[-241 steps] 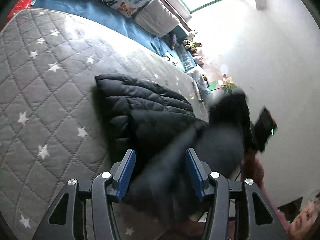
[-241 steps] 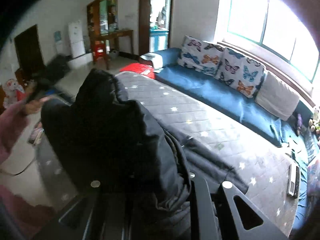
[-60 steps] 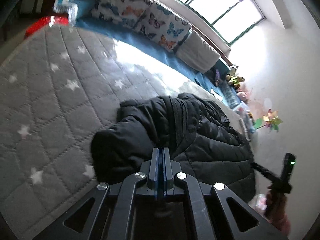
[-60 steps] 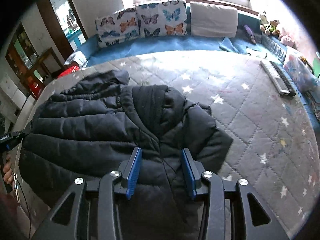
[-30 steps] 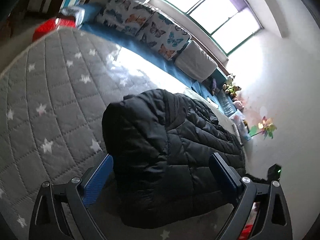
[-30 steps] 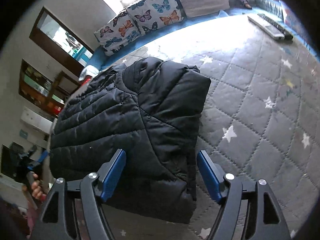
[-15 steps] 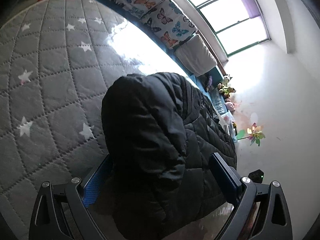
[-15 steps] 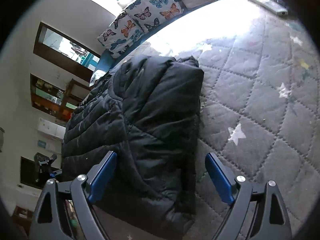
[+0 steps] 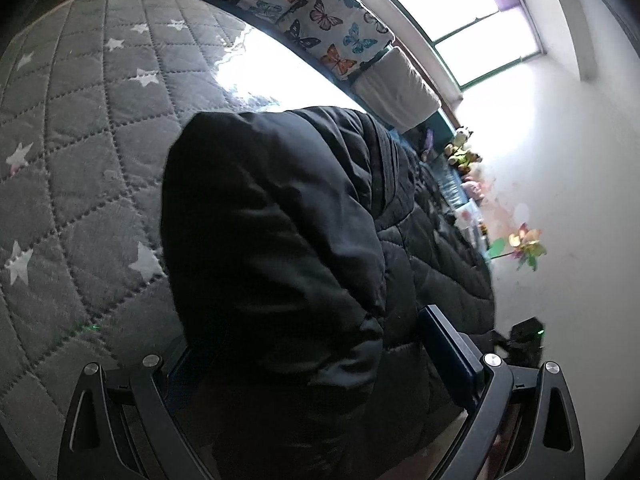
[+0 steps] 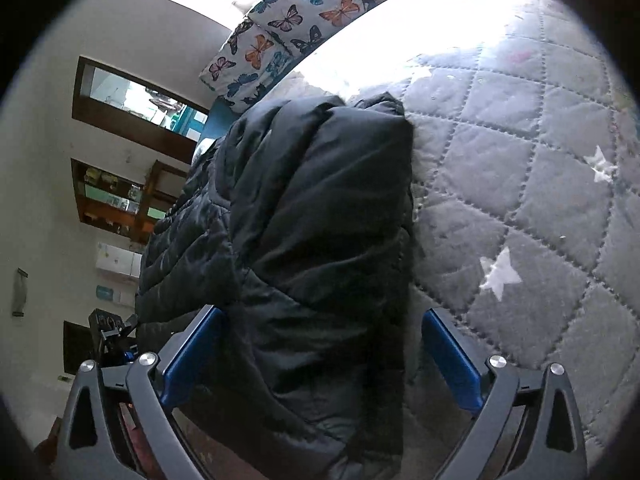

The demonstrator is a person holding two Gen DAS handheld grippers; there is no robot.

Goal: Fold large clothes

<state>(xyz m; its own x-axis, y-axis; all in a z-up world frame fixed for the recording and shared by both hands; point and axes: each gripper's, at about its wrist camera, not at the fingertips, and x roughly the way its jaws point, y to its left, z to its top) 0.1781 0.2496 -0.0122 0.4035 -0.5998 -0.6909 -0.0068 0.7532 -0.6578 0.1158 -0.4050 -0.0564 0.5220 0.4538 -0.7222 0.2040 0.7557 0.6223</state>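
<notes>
In the left wrist view, the left tongs [image 9: 316, 356] stand spread wide, and a thick fold of the black puffer jacket [image 9: 280, 240] bulges up between the two fingers. The blue pad of the right-side finger [image 9: 448, 344] shows clearly beside the fabric; the other pad is mostly in shadow behind the jacket, so I cannot tell if it touches the cloth. In the right wrist view, the right tongs [image 10: 320, 356] are also spread as wide as they go, their jaws having just been opening, and the other end of the jacket [image 10: 312, 220] lies between the blue pads [image 10: 452, 356] without being pinched; there is a gap on the right side between pad and fabric.

The jacket lies folded on the bed, on a grey quilted cover with white stars [image 9: 80, 160], near its front edge. The cover [image 10: 520, 200] stretches away to the right of the jacket in the right wrist view.

Farther back, butterfly-print cushions [image 9: 304, 12] and a plain white cushion [image 9: 396, 92] lean along a blue bench under a bright window [image 9: 460, 4]. Some small soft toys [image 9: 464, 152] sit at the end of the bench, and a coloured pinwheel [image 9: 524, 248] is by the white wall. In the right wrist view the same cushions [image 10: 288, 28] show, with wooden shelves [image 10: 116, 196] on the far wall.
</notes>
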